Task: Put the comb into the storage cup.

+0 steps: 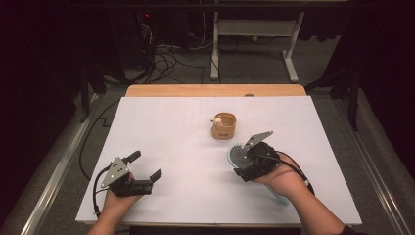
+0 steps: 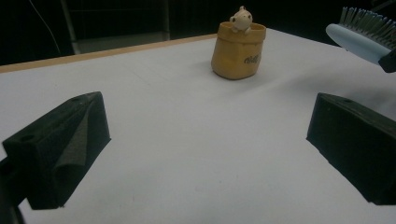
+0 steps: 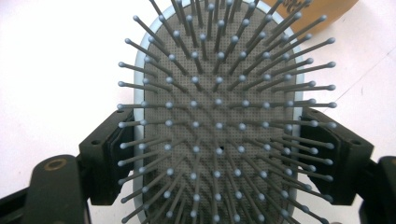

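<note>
The right gripper (image 1: 243, 157), at the lower right of centre in the high view, has its fingers clamped on the two long edges of a pale blue hairbrush (image 1: 237, 154). In the right gripper view the black fingers (image 3: 106, 156) press against the rim on either side of the brush head (image 3: 219, 116), whose grey bristle pad faces the camera. The top of the brush head runs out of the upper edge of that frame and its lower part runs out of the bottom. In the high view the gripper and the hand cover most of the brush; a pale blue end shows at the lower right of the hand, too dim to make out well.

The left gripper (image 1: 145, 167), at the lower left of the high view, has its fingers spread wide with nothing between them. In the left gripper view the two fingers (image 2: 60, 149) frame bare white table (image 2: 187, 154).

A small tan pot (image 1: 224, 126) with a pale figure (image 1: 217, 120) at its rim stands near the centre of the high view, just above the brush. In the left gripper view the pot (image 2: 237, 51) carries dark lettering too small to read, and the brush (image 2: 359, 37) is cut off by the upper right corner. In the right gripper view a tan sliver (image 3: 322, 14) of the pot peeks out behind the bristles at upper right.

The room beyond the table is dark; cables and table legs are faint.
</note>
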`<state>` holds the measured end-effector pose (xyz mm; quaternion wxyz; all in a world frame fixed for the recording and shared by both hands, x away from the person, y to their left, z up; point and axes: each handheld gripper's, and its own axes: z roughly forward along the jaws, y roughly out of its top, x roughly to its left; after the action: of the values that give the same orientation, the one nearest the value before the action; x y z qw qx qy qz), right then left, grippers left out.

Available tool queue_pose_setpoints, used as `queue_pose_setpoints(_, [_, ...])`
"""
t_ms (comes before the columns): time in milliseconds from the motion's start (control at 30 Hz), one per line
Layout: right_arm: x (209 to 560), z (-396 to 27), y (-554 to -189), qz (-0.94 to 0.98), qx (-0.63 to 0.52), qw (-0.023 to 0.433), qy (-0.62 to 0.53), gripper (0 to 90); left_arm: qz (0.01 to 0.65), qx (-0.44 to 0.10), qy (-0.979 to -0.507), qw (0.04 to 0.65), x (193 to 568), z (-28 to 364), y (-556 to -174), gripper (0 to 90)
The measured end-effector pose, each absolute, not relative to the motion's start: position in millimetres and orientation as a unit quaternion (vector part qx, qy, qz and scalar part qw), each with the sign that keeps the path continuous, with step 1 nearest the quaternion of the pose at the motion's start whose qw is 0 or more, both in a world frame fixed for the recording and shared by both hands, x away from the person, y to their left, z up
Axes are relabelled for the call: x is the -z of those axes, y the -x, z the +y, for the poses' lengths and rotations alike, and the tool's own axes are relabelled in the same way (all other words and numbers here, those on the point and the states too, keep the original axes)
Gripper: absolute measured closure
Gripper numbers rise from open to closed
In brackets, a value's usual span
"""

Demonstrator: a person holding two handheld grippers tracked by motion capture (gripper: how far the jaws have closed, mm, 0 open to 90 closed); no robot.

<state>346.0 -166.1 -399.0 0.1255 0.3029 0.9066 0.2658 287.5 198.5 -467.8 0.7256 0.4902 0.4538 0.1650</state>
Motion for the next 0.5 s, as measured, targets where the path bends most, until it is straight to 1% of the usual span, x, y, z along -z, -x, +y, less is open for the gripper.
queue_pose_setpoints(367, [390.0, -167.6, -343.6, 0.885, -0.316, 0.148, -0.309, 20.7, 0.452, -0.164, -0.493, 0.725, 467.7, 197.4, -286.3, 0.3])
queue_pose_setpoints(500, [385.7, -170.0, -342.7, 0.871, -0.343, 0.167, -0.31, 20.7, 0.452, -0.162, -0.495, 0.724, 468.1, 197.5, -286.6, 0.4])
